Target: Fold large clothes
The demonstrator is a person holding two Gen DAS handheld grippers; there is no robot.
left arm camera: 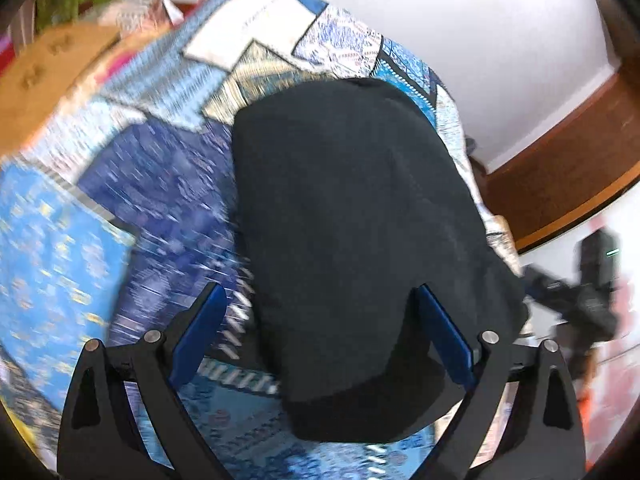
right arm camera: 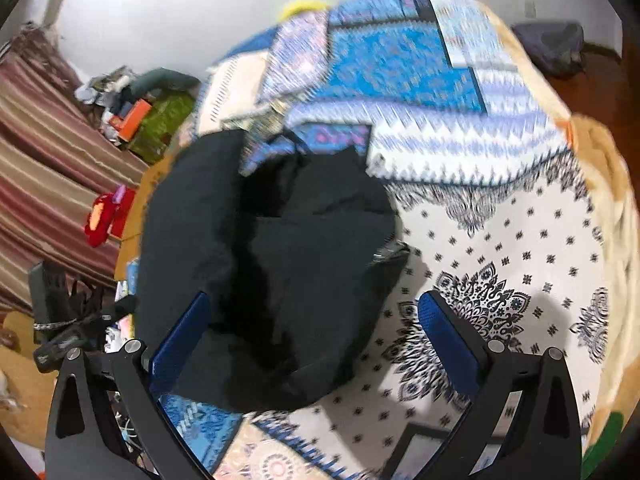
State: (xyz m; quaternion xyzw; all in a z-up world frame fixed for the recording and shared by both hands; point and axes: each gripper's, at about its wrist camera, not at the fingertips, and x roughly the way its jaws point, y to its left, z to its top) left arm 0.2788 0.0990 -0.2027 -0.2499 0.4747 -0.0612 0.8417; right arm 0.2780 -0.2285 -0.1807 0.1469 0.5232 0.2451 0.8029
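Observation:
A black garment (left arm camera: 356,240) lies folded into a compact block on a bed covered by a blue and white patchwork bedspread (left arm camera: 160,168). In the left wrist view my left gripper (left arm camera: 320,312) hangs over its near end, jaws wide apart, blue pads clear of the cloth. In the right wrist view the same black garment (right arm camera: 276,264) shows creases and an uneven far edge. My right gripper (right arm camera: 312,320) hovers open above its near right part, the left pad over the cloth, the right pad over the white patterned bedspread (right arm camera: 500,240).
A brown wooden board (left arm camera: 44,76) and cluttered boxes (right arm camera: 148,120) stand beside the bed. A striped curtain (right arm camera: 40,152) hangs at the left. A dark device on a stand (left arm camera: 592,288) stands near the bed's corner, above wooden flooring (left arm camera: 568,160).

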